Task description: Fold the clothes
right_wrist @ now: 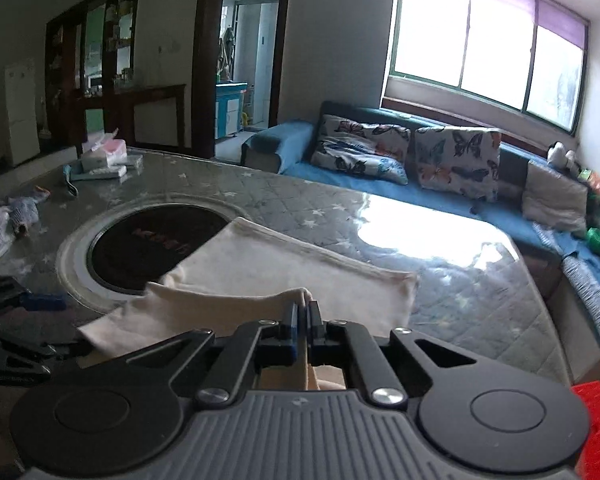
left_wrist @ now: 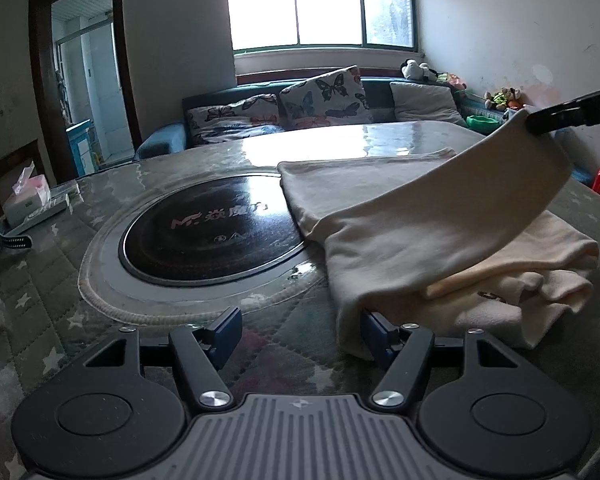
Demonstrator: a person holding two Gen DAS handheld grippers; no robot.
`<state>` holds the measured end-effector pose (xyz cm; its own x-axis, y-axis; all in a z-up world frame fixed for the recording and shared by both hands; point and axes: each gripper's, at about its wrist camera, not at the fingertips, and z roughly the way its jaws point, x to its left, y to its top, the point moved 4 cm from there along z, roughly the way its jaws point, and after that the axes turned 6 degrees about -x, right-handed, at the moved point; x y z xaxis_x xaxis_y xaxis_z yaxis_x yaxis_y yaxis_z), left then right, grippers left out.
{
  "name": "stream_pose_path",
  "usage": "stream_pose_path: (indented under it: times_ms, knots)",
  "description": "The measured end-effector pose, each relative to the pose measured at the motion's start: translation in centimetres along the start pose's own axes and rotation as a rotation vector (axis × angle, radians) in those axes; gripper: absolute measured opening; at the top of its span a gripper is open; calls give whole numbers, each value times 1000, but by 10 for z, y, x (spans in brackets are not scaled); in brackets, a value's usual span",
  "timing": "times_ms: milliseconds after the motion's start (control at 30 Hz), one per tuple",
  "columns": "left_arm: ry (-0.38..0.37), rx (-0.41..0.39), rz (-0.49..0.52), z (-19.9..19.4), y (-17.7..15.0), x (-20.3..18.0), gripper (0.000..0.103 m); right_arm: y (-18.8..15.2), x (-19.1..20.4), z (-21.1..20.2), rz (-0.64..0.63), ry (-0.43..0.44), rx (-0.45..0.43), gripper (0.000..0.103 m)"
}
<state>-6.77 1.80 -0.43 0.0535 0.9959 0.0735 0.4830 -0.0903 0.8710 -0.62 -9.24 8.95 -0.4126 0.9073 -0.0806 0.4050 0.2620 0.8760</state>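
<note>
A cream garment (left_wrist: 432, 240) lies partly folded on the right side of the quilted table (left_wrist: 40, 276). My left gripper (left_wrist: 300, 332) is open and low over the table, its right fingertip (left_wrist: 374, 330) at the garment's near edge. My right gripper (right_wrist: 303, 312) is shut on a corner of the cream garment (right_wrist: 260, 272) and holds that part lifted above the table. In the left wrist view the right gripper (left_wrist: 540, 122) appears at the upper right, with the cloth hanging from it.
A round black induction hob (left_wrist: 216, 232) is set into the table's middle, partly under the garment. A tissue box and small items (left_wrist: 24, 200) sit at the far left. A blue sofa with butterfly cushions (right_wrist: 400, 152) runs behind. A red stool (right_wrist: 596, 420) stands at the right.
</note>
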Motion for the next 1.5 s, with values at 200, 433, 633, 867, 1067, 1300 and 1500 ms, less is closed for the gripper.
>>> stream_pose_path:
  times_ms: [200, 433, 633, 867, 1067, 1300, 1500]
  knots:
    - [14, 12, -11, -1, -1, 7, 67, -31, -11, 17, 45, -47, 90, 3]
    - [-35, 20, -1, -17, 10, 24, 68, -54, -21, 21, 86, -51, 132, 10]
    - [-64, -34, -64, -22, 42, 34, 66, -51, -19, 13, 73, -10, 80, 17]
    - [-213, -45, -35, 17, 67, -15, 59, -56, -10, 26, 51, 20, 72, 17]
    - [-204, 31, -5, 67, 60, -33, 44, -58, -16, 39, 43, -15, 73, 17]
    - [-188, 25, 20, 65, 52, -30, 46, -57, -18, 24, 42, 5, 56, 17]
    - [-215, -6, 114, 41, 42, -43, 46, -64, 2, 9, -13, 99, 76, 17]
